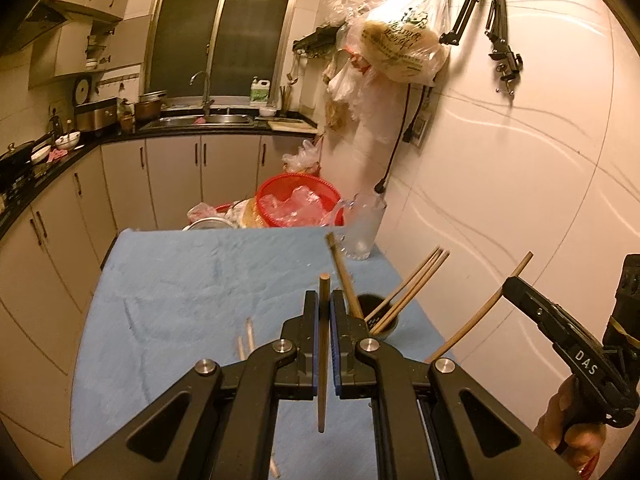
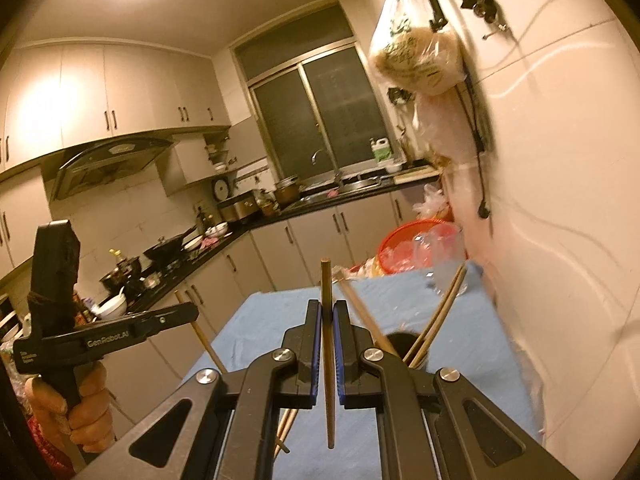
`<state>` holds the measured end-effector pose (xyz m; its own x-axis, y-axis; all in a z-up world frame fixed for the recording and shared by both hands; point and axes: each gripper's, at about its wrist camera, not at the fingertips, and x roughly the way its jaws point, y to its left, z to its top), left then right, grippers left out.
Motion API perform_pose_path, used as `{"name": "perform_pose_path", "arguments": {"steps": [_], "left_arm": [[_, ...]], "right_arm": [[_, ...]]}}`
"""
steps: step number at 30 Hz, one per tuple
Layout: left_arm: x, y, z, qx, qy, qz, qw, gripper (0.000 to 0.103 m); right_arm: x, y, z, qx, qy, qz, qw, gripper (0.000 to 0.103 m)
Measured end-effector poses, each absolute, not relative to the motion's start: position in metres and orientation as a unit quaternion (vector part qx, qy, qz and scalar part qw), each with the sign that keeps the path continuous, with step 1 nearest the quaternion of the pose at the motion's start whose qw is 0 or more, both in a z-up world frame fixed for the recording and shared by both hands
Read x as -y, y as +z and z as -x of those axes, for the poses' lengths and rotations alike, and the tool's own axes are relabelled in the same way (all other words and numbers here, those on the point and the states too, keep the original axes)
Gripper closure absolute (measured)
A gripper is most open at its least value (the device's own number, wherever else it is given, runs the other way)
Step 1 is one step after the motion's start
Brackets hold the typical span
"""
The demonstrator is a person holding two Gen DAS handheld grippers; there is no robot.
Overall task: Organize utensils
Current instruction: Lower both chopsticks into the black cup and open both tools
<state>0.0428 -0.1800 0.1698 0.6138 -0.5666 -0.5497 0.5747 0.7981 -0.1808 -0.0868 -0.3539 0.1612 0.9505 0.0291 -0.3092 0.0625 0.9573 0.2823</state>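
Two pairs of handheld tongs are raised above a tabletop (image 1: 168, 300) covered in blue cloth, in a kitchen lit warm yellow. The left tongs (image 1: 325, 312) are closed tight on a single wooden chopstick (image 1: 323, 360), which stands nearly upright between the pads, its top poking above the fingertips and its lower end hanging free above the cloth. The right tongs (image 2: 328, 322) are closed the same way on a second chopstick (image 2: 329, 360), also close to vertical. In the left view this second stick shows at the right edge as a curved pale rod, tilted up and to the right.

Just ahead of both tongs, a little to the right of each, sits a small dark cup (image 1: 382, 316) on the cloth. It already holds several chopsticks (image 1: 416, 280) that lean outward over its rim, most of them fanning to the right, one slanting up to the left. The cup's open mouth lies below and forward of both held sticks. It appears closer to the left tongs' fingertips, while the right tongs come at it from the wall side.

The coming move looks to depend on this: each held stick's long axis runs up and down, roughly matching the cup's opening, so it would need to travel forward and slightly right, then down, threading between the leaning sticks.

Two or three loose chopsticks (image 1: 246, 338) lie flat on the cloth to the left of the left tongs. A clear glass pitcher (image 1: 364, 226) stands at the far right corner, with a red basket (image 1: 298, 200) behind it.
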Motion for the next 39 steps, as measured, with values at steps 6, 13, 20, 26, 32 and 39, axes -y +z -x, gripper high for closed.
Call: {"name": "perform_pose_path", "arguments": {"steps": [6, 13, 20, 26, 32, 39], "left_arm": [[0.208, 0.194, -0.057, -0.290, -0.334, 0.002, 0.897, 0.098], [0.239, 0.220, -0.077, -0.274, -0.345, 0.017, 0.898, 0.098], [0.269, 0.218, -0.097, -0.270, -0.351, 0.027, 0.896, 0.098], [0.292, 0.181, -0.116, -0.290, -0.347, 0.021, 0.892, 0.098], [0.301, 0.151, -0.128, -0.319, -0.338, 0.011, 0.886, 0.098], [0.299, 0.146, -0.130, -0.335, -0.338, 0.011, 0.880, 0.096]], "right_arm": [[0.378, 0.185, 0.073, -0.137, -0.033, -0.139, 0.980, 0.097], [0.405, 0.207, 0.050, -0.121, -0.060, -0.137, 0.981, 0.097], [0.424, 0.200, 0.023, -0.129, -0.076, -0.137, 0.979, 0.097], [0.435, 0.178, 0.005, -0.151, -0.080, -0.147, 0.974, 0.097], [0.436, 0.154, -0.010, -0.180, -0.074, -0.150, 0.969, 0.097], [0.436, 0.140, -0.019, -0.214, -0.073, -0.157, 0.961, 0.086]]}}
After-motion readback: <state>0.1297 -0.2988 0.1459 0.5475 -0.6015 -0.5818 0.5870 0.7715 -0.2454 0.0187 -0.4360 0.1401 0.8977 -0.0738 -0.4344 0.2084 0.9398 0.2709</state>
